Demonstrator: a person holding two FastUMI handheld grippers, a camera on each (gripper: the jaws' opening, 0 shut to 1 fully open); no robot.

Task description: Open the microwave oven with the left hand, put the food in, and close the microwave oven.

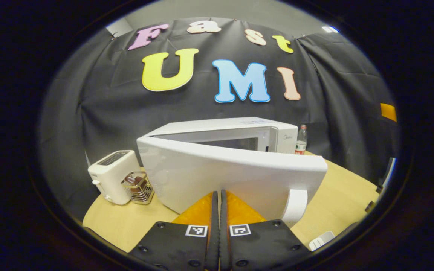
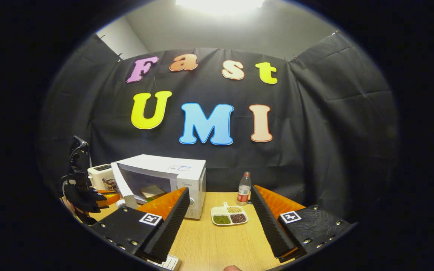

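White box microwave (image 2: 179, 177) door (image 1: 236, 177) half open, food (image 2: 152, 192) already inside on its floor. Left gripper (image 1: 219, 197) fingers pinched together, empty, against door; right gripper (image 2: 220, 210) fingers wide. Closing remains.

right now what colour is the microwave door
White, plain and glossy; the boxy microwave oven's open door shows best in the left gripper view.
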